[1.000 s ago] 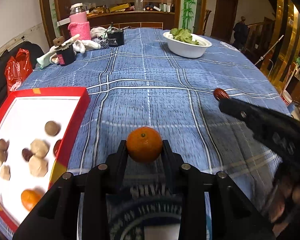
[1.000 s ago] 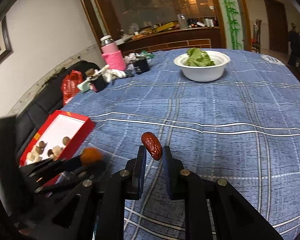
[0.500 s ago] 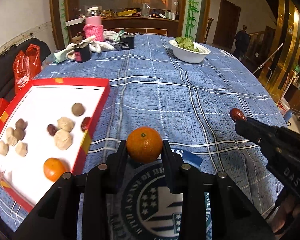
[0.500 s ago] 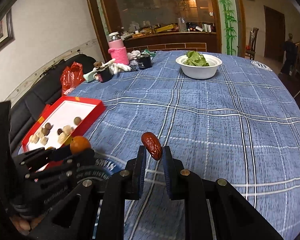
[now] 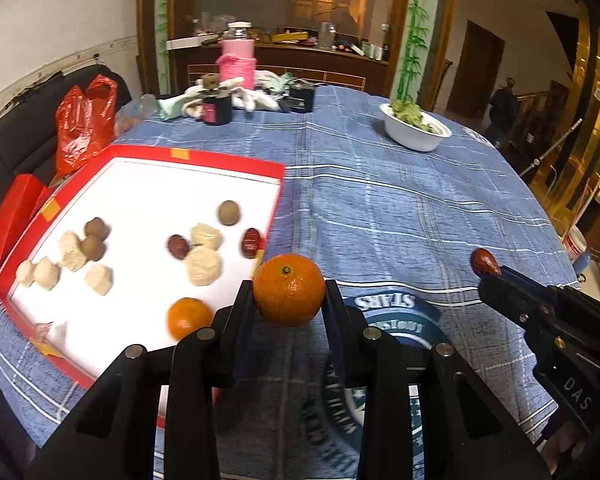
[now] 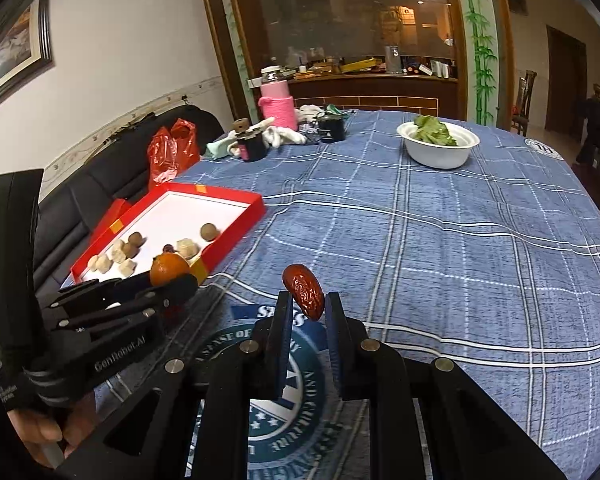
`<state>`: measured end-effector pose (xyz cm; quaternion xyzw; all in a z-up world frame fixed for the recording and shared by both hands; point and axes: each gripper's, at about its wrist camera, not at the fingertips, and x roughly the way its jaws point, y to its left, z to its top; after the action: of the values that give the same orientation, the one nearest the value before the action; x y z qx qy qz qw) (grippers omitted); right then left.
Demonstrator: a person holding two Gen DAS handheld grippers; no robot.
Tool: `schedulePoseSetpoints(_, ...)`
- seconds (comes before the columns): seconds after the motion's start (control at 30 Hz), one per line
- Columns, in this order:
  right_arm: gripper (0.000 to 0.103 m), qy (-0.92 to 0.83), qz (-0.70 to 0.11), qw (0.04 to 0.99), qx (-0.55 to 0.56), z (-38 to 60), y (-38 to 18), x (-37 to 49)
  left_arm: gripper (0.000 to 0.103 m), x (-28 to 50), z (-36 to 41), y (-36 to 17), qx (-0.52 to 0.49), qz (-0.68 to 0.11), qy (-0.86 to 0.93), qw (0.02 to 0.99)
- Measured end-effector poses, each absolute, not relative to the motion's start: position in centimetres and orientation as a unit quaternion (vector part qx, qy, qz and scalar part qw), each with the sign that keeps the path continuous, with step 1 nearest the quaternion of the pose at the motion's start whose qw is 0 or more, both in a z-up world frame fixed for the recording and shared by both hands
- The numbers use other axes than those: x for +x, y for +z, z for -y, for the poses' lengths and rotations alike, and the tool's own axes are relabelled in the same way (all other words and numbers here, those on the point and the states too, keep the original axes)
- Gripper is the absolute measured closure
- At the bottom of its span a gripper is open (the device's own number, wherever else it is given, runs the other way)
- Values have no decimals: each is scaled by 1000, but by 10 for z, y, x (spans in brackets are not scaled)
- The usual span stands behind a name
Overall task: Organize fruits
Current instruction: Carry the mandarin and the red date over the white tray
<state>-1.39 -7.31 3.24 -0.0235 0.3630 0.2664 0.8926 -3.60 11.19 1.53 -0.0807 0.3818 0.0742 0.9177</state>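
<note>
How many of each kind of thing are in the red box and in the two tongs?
Oranges: 2 (one in the red box, one in the left tongs)
Red dates: 3 (two in the box, one in the right tongs)
Brown round fruits: 3
Pale lumpy pieces: 6
Total: 14

Both tongs are matte black plastic with angular linkage arms joined by round silver screws. The left tongs [image 5: 288, 292] carry white "GenRobot.AI" lettering on the side. The right tongs [image 6: 309, 308] have dark blue finger pads [image 6: 333, 332] and "DAS" lettering.
</note>
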Motion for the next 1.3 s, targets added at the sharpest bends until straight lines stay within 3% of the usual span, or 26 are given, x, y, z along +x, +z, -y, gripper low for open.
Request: schedulePoseSetpoints(1.3, 87, 380, -333, 861, -60, -75, 61, -6, 72, -45, -232, 26, -131, -361, 205, 900)
